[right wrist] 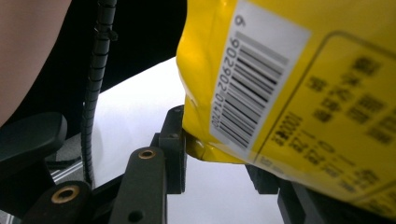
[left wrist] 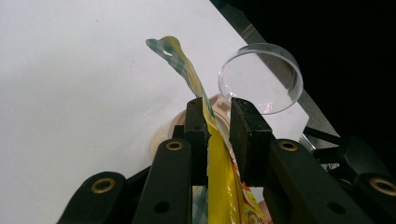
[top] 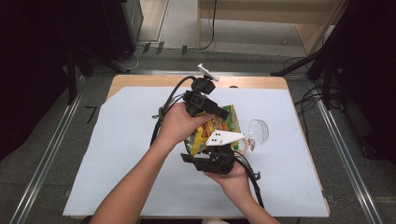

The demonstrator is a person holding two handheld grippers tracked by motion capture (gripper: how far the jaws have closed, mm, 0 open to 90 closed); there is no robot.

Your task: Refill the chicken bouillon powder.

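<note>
A big white sheet (top: 116, 154) covers the wooden table (top: 140, 80). Over its middle, a person holds a yellow snack bag (top: 215, 128) up in the air with two grippers.

The left gripper (left wrist: 218, 122) has its jaws pinched together on the thin top edge of the bag, near one end. The bag's flat sealed strip sticks out past the jaws. The right gripper (right wrist: 219, 161) holds the fat bottom part of the bag, the side with the barcode (right wrist: 252, 79) on it. Its jaws are squeezed onto the bag from both sides.

Under the bag sits a small cream cup (left wrist: 161, 135). Just beside it lies a clear plastic lid (top: 258, 131), tipped on its side.

It looks like the job is to open the bag and maybe pour the snack into the cup. The lid is off already, and both grippers have a good hold. The top of the bag still looks closed, so the pulling open and the pouring are left to do.
</note>
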